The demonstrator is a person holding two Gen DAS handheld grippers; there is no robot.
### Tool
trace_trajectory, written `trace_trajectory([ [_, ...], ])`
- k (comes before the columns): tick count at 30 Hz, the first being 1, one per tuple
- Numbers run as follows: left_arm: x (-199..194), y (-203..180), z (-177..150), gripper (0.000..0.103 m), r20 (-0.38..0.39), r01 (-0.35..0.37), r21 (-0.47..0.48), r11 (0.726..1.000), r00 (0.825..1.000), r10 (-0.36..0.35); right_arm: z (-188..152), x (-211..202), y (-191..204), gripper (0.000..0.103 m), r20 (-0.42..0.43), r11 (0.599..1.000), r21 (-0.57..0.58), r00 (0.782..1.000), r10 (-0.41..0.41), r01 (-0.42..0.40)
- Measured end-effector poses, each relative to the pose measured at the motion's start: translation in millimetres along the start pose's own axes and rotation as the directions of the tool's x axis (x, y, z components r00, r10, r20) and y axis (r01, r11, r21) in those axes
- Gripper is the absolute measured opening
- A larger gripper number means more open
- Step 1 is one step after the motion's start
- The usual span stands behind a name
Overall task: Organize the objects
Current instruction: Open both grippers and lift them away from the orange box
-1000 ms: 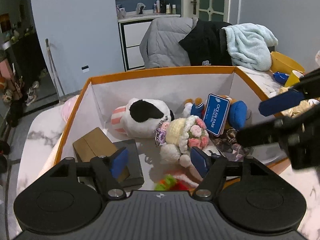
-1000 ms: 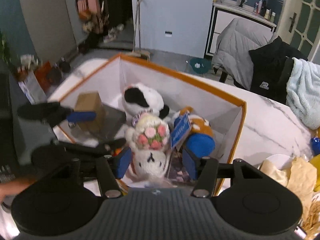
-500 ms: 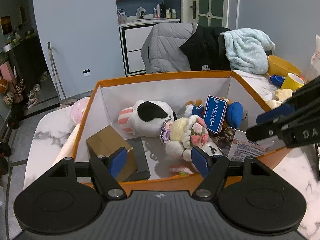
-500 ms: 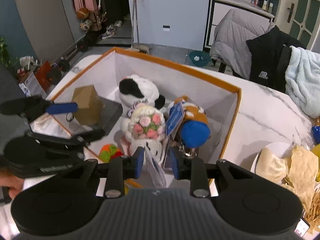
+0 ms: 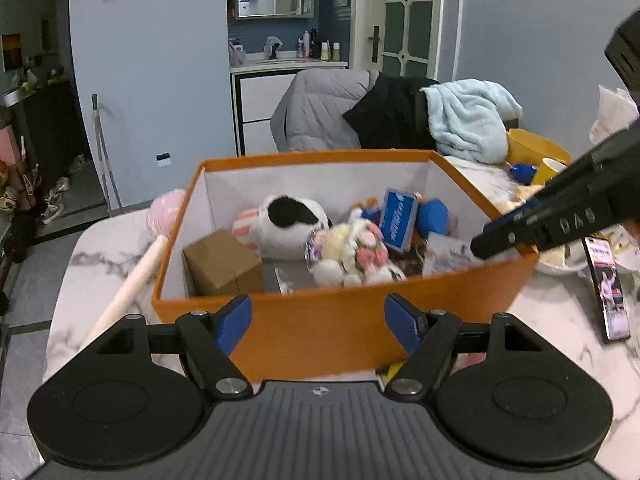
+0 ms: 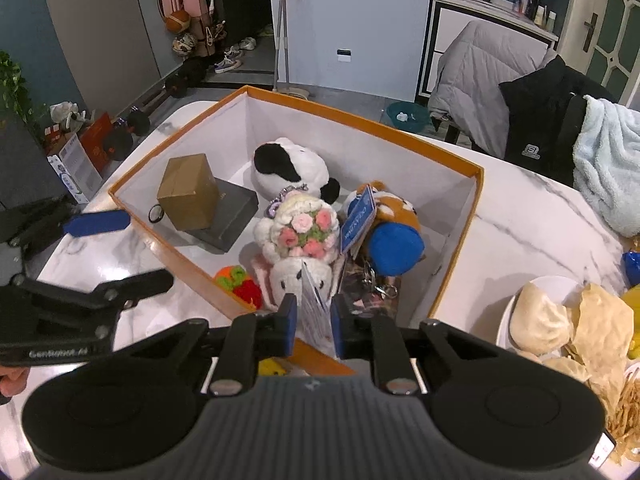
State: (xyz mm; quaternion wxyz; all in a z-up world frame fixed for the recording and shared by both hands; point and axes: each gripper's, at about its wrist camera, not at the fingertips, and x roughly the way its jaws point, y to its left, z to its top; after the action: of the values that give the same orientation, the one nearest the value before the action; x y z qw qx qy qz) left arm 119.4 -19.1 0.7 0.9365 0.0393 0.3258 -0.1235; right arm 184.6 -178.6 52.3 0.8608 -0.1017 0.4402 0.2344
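Orange box (image 6: 456, 236) sits open on the marble tabletop (image 6: 532, 216), white inside, stuffed with plush and odds and ends, though its near wall hides the floor of it from the left wrist view and a small yellow thing tucked under the right tool is too cut off to name. Biggest inside is a black-and-white plush (image 6: 290, 168), then a cream crochet doll with pink flowers (image 6: 304, 228), a blue and brown plush (image 6: 394, 236) wearing a blue tag (image 6: 357, 220), a cardboard cube (image 6: 188, 192) resting on a dark flat case (image 6: 232, 216), and an orange-red knitted bit (image 6: 240, 286) in the near corner. Right tool (image 6: 313, 318) is pinched tight on a thin printed card (image 6: 314, 300) standing on edge over the near rim. Left tool (image 5: 318, 322) is outside the front wall, jaws wide and opening, nothing between them.
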Motion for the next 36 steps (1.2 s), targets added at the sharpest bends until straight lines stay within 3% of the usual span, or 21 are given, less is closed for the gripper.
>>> trace_trajectory([
  [10,-5.6,-12.1,-22.6,0.086,-0.015,0.038,-0.001,0.999,0.999,-0.038,-19.4,-29.7,-1.2,0.021,0.032,1.000,-0.011,0.999,-0.027,0.028],
  [18,-2.6,-25.1,-35.3,0.086,-0.053,0.049,0.052,0.997,0.998,-0.046,-49.1,-49.5,-9.7,0.035,0.084,0.998,0.020,0.995,-0.058,0.057],
  [21,-1.9,-31.4,-35.8,0.086,-0.055,0.054,0.062,0.997,0.997,-0.051,-64.6,-52.9,-16.8,0.051,0.107,0.995,0.076,0.992,-0.069,0.061],
  [28,9.3,-49.7,-36.2,0.086,-0.065,0.062,0.090,0.994,0.996,-0.056,-100.3,-32.3,-32.5,0.054,0.058,0.969,0.244,0.997,-0.058,0.042],
  [36,37.9,-70.0,-36.2,0.086,-0.106,0.059,0.065,0.996,0.993,-0.052,-115.7,-3.4,-32.2,0.062,0.002,0.929,0.365,0.998,-0.064,0.058],
])
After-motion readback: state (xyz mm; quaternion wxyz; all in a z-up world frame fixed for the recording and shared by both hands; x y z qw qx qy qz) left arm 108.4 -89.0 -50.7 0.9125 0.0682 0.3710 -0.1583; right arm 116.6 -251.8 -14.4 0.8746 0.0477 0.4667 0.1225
